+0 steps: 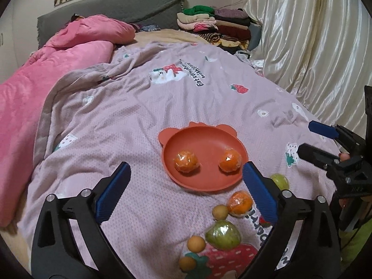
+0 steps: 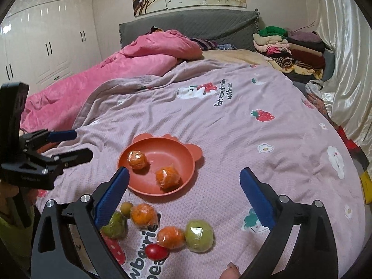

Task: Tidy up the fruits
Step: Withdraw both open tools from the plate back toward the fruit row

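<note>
An orange-red plate (image 1: 204, 137) (image 2: 162, 147) lies on the bed and holds two wrapped oranges (image 1: 186, 160) (image 1: 230, 160), which also show in the right wrist view (image 2: 137, 160) (image 2: 167, 177). Loose fruit lies nearer: wrapped oranges (image 2: 143, 215) (image 2: 171, 237), green fruits (image 2: 199, 235) (image 2: 115, 225), a red tomato (image 2: 157, 251) and small yellow fruits (image 1: 196, 244). My left gripper (image 1: 186, 190) is open and empty, just before the plate. My right gripper (image 2: 184, 196) is open and empty above the loose fruit; it also shows in the left wrist view (image 1: 307, 137).
The fruit lies on a mauve strawberry-print blanket (image 2: 232, 127). A pink quilt (image 2: 104, 79) lies at the left. Folded clothes (image 2: 288, 44) are stacked at the headboard. A satin curtain (image 1: 313, 46) hangs along the right side. White wardrobes (image 2: 46, 37) stand at the left.
</note>
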`<state>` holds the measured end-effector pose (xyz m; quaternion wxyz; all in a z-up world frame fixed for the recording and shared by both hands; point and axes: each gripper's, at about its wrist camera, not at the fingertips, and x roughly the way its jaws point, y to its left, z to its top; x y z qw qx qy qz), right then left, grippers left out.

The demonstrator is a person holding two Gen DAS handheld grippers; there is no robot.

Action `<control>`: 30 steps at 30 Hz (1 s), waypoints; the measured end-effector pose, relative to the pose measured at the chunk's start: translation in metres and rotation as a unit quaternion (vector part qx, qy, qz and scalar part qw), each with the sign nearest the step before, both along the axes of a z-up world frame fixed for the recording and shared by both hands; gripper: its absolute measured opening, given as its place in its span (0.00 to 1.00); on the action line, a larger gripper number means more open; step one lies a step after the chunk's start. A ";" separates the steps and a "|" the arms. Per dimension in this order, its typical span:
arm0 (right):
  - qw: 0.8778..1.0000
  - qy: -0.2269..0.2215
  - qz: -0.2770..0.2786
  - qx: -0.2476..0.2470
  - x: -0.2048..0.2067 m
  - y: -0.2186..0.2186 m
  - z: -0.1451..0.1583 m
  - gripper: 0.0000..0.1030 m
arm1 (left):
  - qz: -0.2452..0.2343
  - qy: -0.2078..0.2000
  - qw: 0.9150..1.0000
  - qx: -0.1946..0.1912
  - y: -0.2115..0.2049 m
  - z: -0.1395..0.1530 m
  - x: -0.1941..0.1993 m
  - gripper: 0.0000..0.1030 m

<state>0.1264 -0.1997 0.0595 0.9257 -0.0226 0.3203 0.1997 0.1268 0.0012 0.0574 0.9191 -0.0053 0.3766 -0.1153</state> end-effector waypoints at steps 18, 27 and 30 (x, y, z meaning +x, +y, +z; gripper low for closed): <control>1.000 -0.004 0.008 -0.006 -0.028 -0.021 0.005 0.94 | 0.003 0.020 1.000 0.007 -0.023 -0.008 -0.042 0.90; 1.000 0.004 0.009 -0.001 -0.046 -0.031 -0.004 0.95 | 0.007 0.029 0.999 0.017 -0.027 -0.010 -0.062 0.90; 1.000 0.010 0.010 -0.003 -0.051 -0.032 -0.010 0.95 | 0.002 0.033 0.999 0.020 -0.032 -0.012 -0.067 0.90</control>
